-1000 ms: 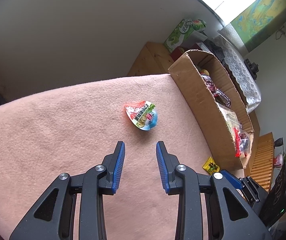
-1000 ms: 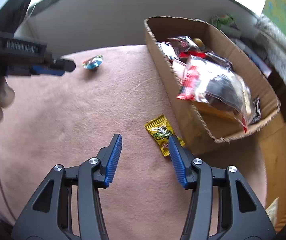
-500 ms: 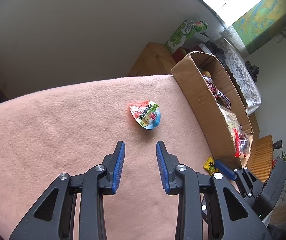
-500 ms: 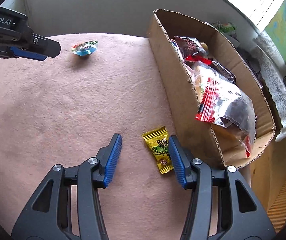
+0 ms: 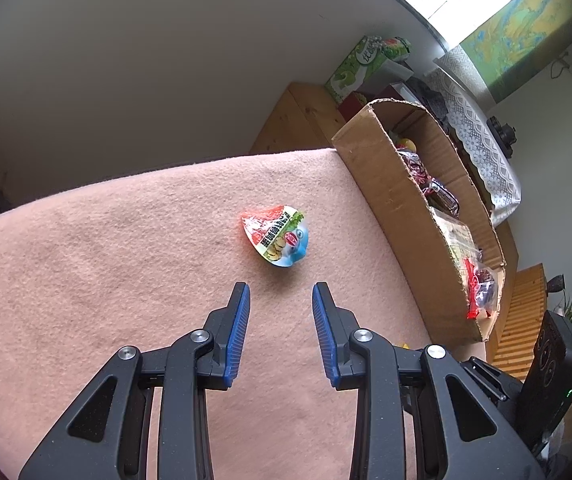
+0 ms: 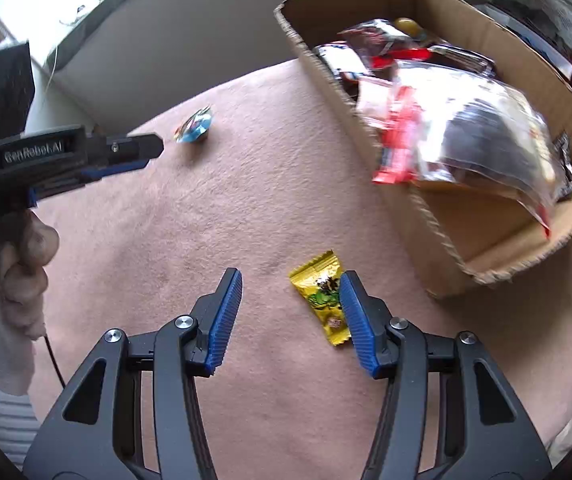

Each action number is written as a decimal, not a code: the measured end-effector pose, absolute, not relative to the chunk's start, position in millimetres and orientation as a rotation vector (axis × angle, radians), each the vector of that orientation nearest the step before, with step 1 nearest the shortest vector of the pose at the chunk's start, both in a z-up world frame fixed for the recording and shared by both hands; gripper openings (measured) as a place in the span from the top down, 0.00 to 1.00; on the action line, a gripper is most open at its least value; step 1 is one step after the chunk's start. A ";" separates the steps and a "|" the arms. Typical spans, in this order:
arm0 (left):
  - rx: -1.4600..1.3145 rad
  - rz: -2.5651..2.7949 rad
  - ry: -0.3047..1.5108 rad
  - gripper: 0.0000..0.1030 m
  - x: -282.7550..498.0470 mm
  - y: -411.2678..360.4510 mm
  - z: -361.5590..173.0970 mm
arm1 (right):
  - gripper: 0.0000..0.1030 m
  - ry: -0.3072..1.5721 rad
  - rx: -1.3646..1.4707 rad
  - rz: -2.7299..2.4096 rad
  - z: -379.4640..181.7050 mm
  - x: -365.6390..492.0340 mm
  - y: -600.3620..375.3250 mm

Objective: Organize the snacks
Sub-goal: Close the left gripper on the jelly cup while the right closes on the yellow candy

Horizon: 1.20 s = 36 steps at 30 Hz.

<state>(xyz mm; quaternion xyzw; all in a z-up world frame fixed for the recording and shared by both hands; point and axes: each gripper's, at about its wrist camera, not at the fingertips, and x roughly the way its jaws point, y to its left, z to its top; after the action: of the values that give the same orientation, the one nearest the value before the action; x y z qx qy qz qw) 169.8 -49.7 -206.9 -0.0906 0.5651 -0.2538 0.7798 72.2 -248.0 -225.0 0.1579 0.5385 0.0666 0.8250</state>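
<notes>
Two grippers are present, both with jaws spread and empty: the right gripper [image 6: 290, 292] has one yellow candy packet [image 6: 322, 298] on the pink cloth [image 6: 205, 216] just inside its right finger, partly covered by that finger. The left gripper [image 5: 281, 304] has one jelly cup [image 5: 277, 237] lying just ahead of its tips, untouched. Farthest stands one cardboard box [image 6: 482, 264]; its snack bags are blurred and cannot be counted.

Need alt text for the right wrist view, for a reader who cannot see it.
The open right claw hovers over a yellow candy packet on a pink blanket. Right of it stands a cardboard box full of snacks; the left claw points toward a small jelly cup.
</notes>
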 end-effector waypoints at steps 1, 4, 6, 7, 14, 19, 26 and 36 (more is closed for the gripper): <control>-0.193 -0.548 1.223 0.70 169.9 -50.2 -207.4 | 0.47 1.139 0.350 0.135 -224.1 68.6 -251.9; -0.190 -0.558 1.233 0.70 172.3 -53.0 -209.4 | 0.47 1.134 0.365 0.132 -223.4 59.6 -259.5; -0.175 -0.563 1.233 0.70 173.6 -57.2 -209.9 | 0.47 1.130 0.333 0.125 -223.2 58.0 -259.4; -0.168 -0.568 1.236 0.70 174.6 -59.8 -210.3 | 0.47 1.130 0.323 0.128 -223.3 58.2 -258.4; -0.111 -0.548 1.225 0.62 185.7 -78.0 -212.6 | 0.48 1.149 0.166 0.084 -226.0 61.6 -230.6; -0.056 -0.497 1.221 0.55 195.3 -90.0 -217.3 | 0.49 1.182 0.097 0.060 -232.9 67.8 -219.7; 0.022 -0.466 1.223 0.55 200.8 -99.1 -226.4 | 0.53 1.212 0.059 0.049 -237.9 68.7 -215.0; 0.032 -0.462 1.203 0.61 199.6 -96.9 -227.3 | 0.75 1.225 0.039 0.070 -236.9 69.1 -208.0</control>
<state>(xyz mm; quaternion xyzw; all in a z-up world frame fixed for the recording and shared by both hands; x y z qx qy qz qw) 199.6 -96.9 -227.3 0.0148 0.5605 -0.2153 0.7995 69.1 -208.0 -236.9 0.0182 0.5750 0.0326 0.8173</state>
